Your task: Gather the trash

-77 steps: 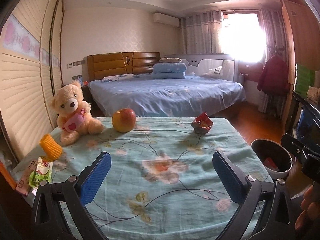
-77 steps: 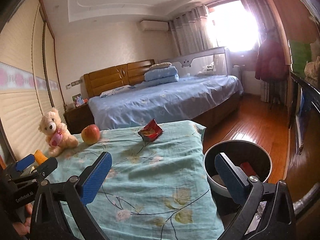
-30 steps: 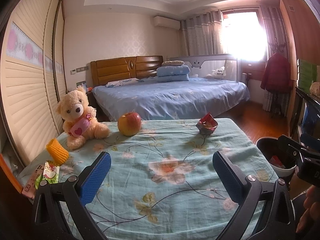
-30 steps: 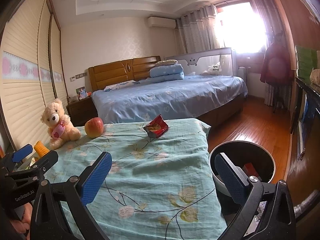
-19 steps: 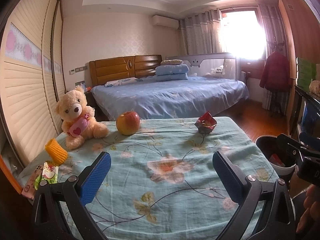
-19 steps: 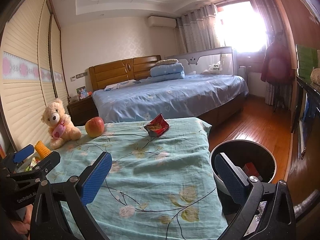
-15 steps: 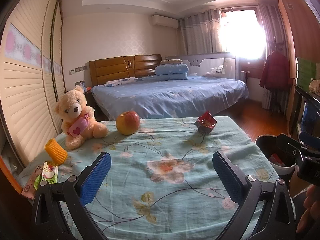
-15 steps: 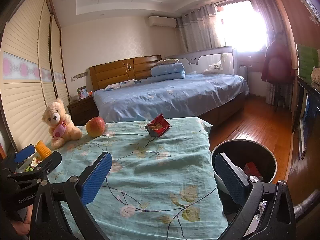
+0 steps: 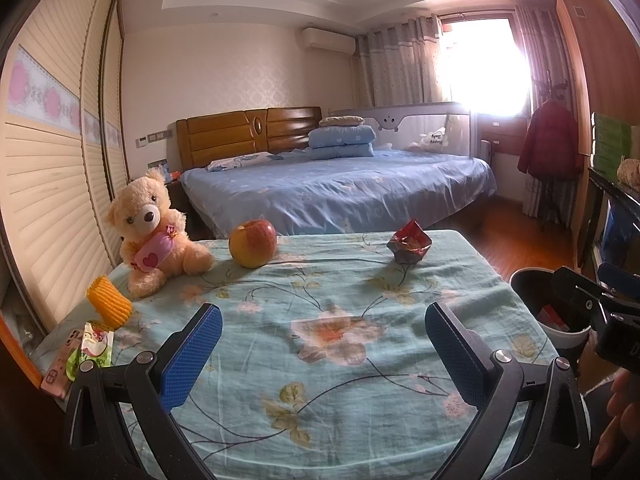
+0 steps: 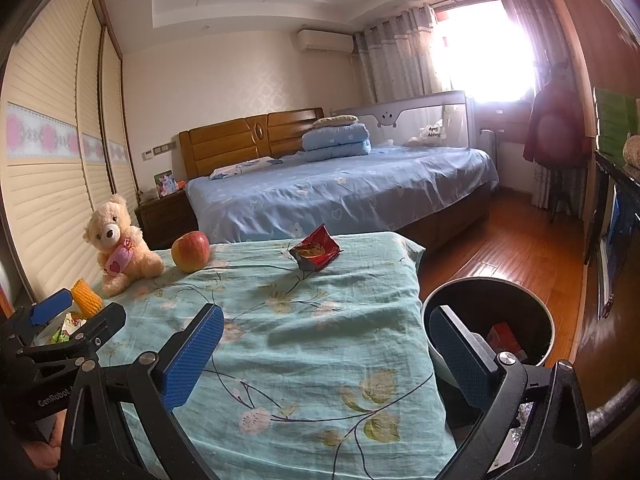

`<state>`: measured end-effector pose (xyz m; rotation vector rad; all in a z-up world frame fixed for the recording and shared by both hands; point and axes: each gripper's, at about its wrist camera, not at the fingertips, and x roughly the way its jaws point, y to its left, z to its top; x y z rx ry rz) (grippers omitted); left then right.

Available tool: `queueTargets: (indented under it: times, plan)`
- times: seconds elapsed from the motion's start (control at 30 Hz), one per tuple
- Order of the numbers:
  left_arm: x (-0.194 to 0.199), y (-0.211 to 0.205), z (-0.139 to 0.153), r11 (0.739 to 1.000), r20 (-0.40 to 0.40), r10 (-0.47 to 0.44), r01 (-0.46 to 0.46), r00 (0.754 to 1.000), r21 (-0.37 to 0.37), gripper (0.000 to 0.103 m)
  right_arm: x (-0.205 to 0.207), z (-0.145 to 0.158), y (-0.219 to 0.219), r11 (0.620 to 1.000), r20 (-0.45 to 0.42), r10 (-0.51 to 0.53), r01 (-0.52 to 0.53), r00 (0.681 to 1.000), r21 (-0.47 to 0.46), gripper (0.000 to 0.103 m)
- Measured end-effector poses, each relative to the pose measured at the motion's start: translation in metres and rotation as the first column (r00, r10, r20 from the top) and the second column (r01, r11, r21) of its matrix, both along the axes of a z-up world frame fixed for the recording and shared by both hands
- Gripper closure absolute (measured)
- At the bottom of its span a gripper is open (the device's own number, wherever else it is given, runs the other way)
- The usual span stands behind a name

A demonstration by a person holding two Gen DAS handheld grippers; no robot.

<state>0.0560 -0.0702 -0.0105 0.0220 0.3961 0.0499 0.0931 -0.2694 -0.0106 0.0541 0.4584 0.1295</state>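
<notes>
Lying at the near left edge of the floral turquoise tablecloth (image 9: 320, 344), a green-and-white snack wrapper (image 9: 94, 346) rests on a pink packet, just beside a yellow foam fruit sleeve (image 9: 109, 301); both look like trash within easy reach of the left gripper (image 9: 320, 354), whose blue-padded jaws gape wide over bare cloth with nothing between them. Farther back sit a cream teddy bear with a pink heart pouch (image 9: 150, 232) and a red-yellow apple (image 9: 253, 242), probably keepers rather than rubbish. To their right, at the far side of the table, a crumpled red foil snack bag (image 10: 316, 252) stands open-mouthed and well apart from both tools. The right gripper (image 10: 328, 356) is likewise spread fully and empty, poised over the near right corner, next to the round black waste bin (image 10: 548, 320) on the floor just off the table's right edge, presumably placed there for short drops; a red scrap already lies inside. Beyond the table are a blue-sheeted bed (image 9: 340, 192), a wooden headboard, slatted wardrobe doors along the left wall, a bright curtained window and wood flooring on the right.
</notes>
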Motion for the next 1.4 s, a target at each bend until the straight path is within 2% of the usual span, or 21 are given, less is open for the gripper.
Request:
queueTargets:
  times: [1.4]
  plan:
    - [0.0056,0.0,-0.0019,1.0,-0.005,-0.012,0.012,1.0,-0.002,0.001,0.0032,-0.0013,0.0011,1.0,-0.008,0.008,-0.008,1.0,0.0,0.0]
